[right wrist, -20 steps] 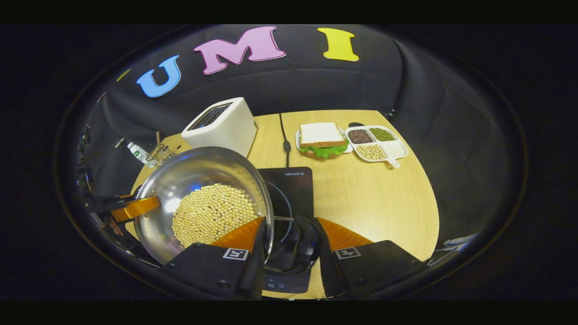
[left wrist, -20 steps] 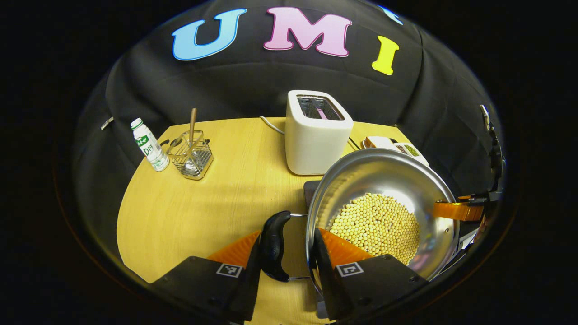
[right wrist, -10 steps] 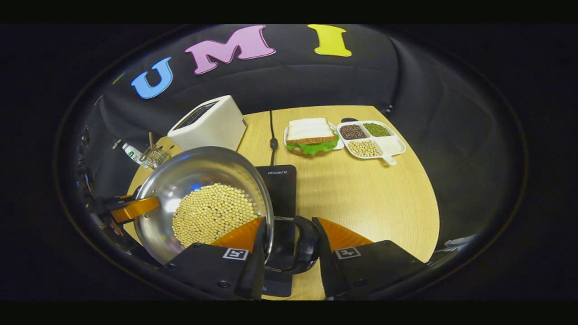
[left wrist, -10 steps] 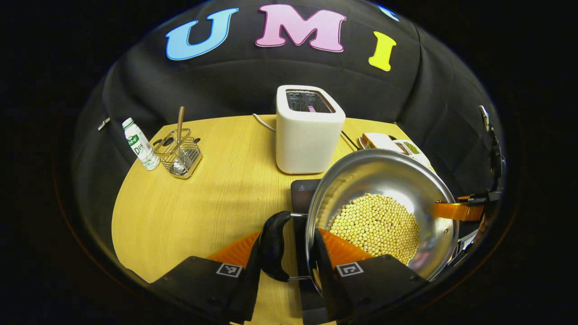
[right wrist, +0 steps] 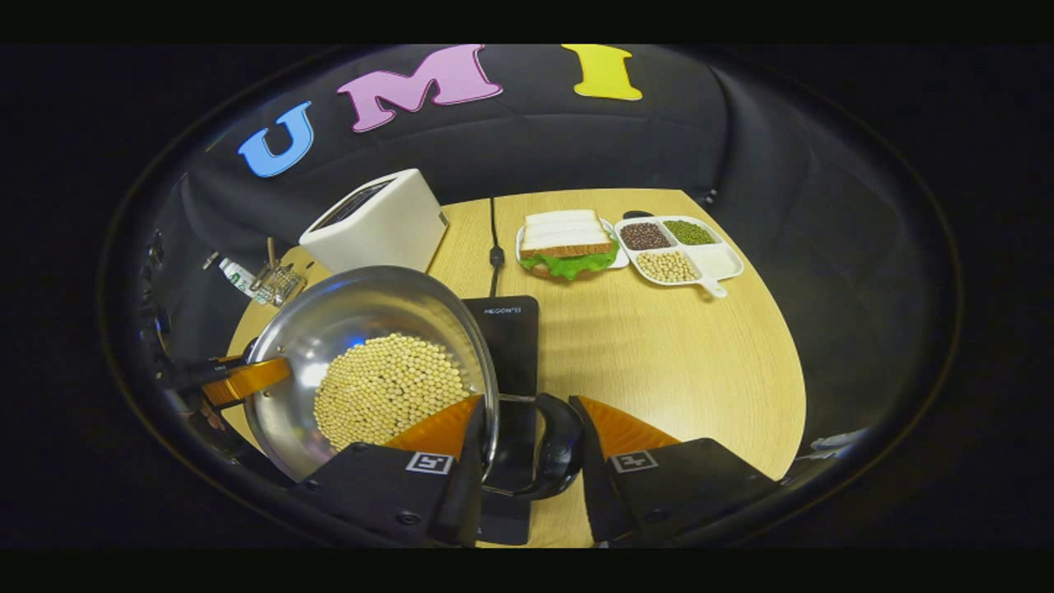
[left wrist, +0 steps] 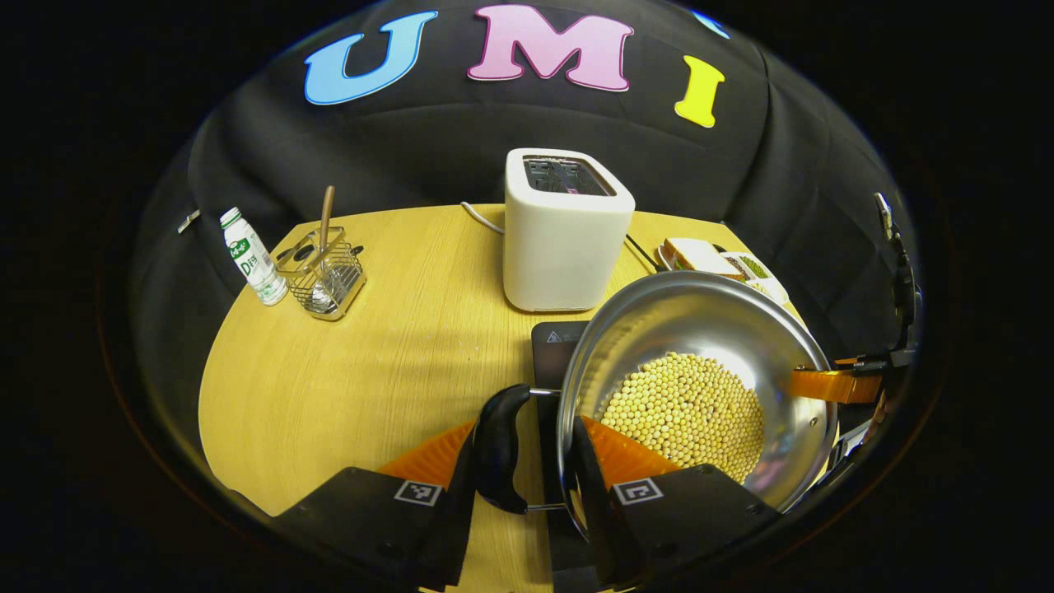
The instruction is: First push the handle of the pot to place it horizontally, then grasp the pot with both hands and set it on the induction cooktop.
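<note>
Gripping pot point(left wrist: 700, 329), above induction cooktop point(right wrist: 510, 346)

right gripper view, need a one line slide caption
Right tool clamps the handle of the bean-filled pot above the induction cooktop.

Mock kitchen booth: toaster point(left wrist: 566, 231), induction cooktop point(right wrist: 508, 346).

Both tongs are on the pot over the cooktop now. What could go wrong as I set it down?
1. The shiny steel pot holds loose yellow beans; any tilt between the left tongs and right tongs could spill them.
2. Each pair of tongs brackets a thin black side handle and the rim; that hold may slip.
3. The black induction cooktop is mostly hidden under the pot, so it might land off-centre.
</note>
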